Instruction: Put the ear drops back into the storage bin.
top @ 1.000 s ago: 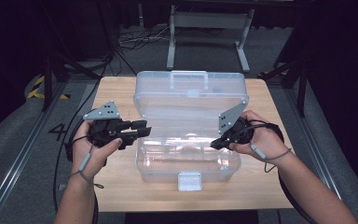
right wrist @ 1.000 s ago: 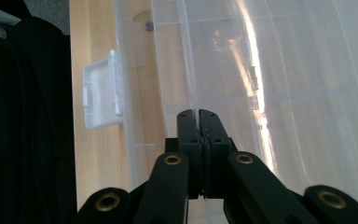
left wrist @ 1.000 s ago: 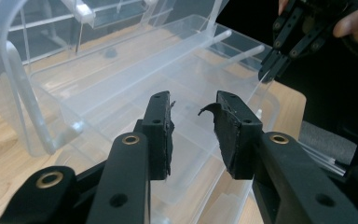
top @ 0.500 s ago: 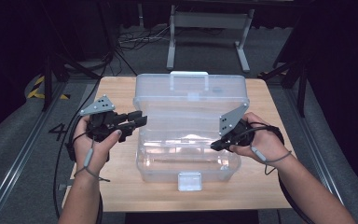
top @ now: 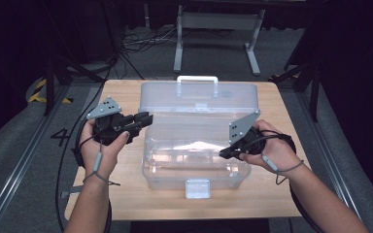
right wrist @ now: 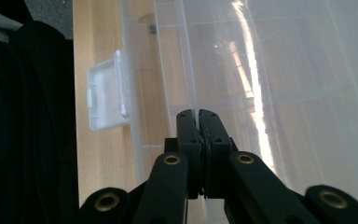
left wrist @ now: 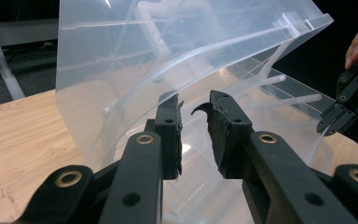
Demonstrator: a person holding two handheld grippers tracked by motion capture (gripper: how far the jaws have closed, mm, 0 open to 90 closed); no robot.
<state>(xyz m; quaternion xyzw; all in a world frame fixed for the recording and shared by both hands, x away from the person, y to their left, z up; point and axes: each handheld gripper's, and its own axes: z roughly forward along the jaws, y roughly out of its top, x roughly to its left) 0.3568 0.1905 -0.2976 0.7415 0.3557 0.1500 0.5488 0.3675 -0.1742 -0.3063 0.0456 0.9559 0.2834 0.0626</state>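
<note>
Wooden table (top: 126,92); metal stand (top: 217,22), cables (top: 141,41) on floor behind.

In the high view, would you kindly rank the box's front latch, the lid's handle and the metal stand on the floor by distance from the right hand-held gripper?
1. Front latch, on the near wall.
2. Lid's handle, at the far edge.
3. Metal stand, on the floor beyond the table.

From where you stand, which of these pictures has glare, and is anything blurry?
Right gripper view: a bright streak of glare runs down the clear box. High view: a softer shine on the box, dark surroundings. Left gripper view: the near black jaws look soft.
</note>
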